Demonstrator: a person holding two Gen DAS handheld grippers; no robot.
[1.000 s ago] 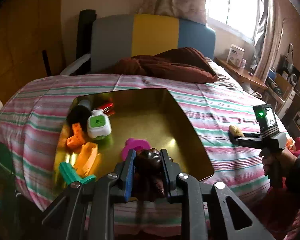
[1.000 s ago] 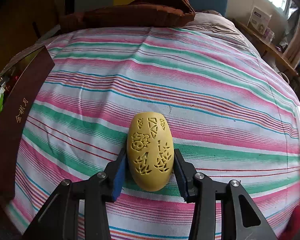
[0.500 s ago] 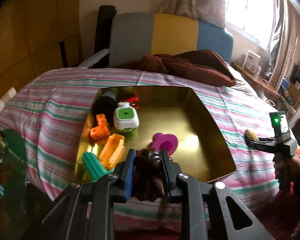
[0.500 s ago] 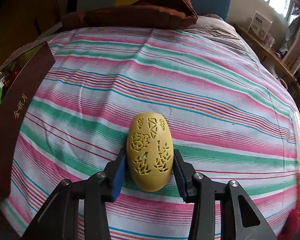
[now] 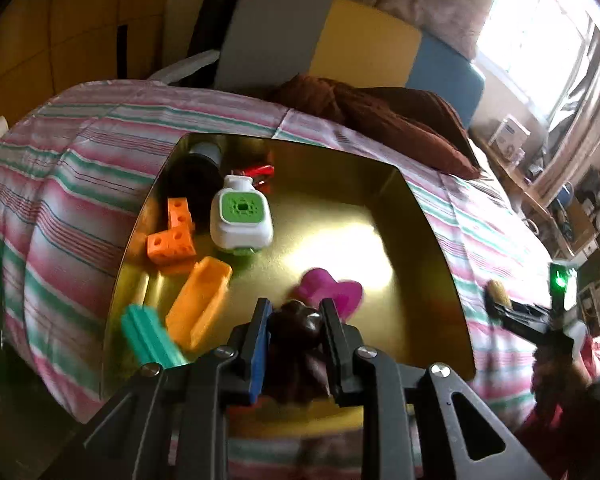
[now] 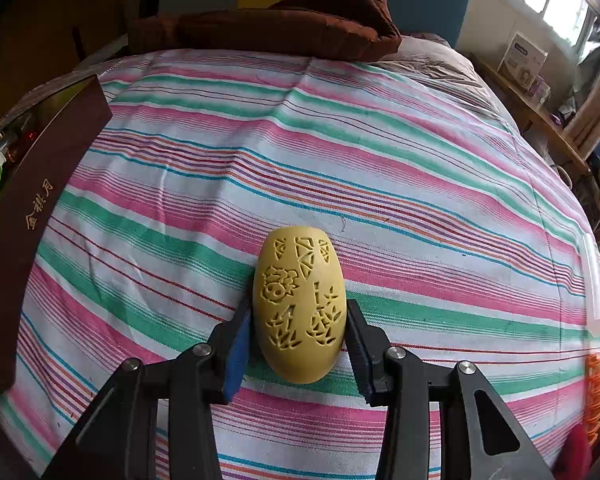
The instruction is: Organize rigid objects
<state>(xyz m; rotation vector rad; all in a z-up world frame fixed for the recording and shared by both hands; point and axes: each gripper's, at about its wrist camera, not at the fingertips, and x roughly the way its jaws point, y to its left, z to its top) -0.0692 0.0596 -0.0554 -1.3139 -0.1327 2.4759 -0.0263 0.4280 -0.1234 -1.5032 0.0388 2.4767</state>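
Observation:
My left gripper (image 5: 294, 316) is shut on a dark brown lumpy object (image 5: 298, 320) and holds it above the near part of a gold-lined box (image 5: 428, 216). In the box lie a magenta piece (image 5: 332, 292), a white and green device (image 5: 242, 216), orange blocks (image 5: 172, 236), an orange tray (image 5: 198, 304), a teal piece (image 5: 150, 336) and a dark cylinder (image 5: 198, 172). My right gripper (image 6: 298, 320) is shut on a yellow carved egg-shaped object (image 6: 300, 308) above the striped bedspread (image 6: 340, 168); it also shows in the left wrist view (image 5: 500, 300).
The box's dark brown outer wall (image 6: 24, 216) stands at the left in the right wrist view. A brown pillow (image 6: 280, 24) lies at the head of the bed. Orange and red things (image 6: 598, 392) sit at the right edge. A cluttered side table (image 5: 548, 184) stands right of the bed.
My left gripper has moved forward and over the box with the brown object. My right gripper holds the yellow object in about the same place.

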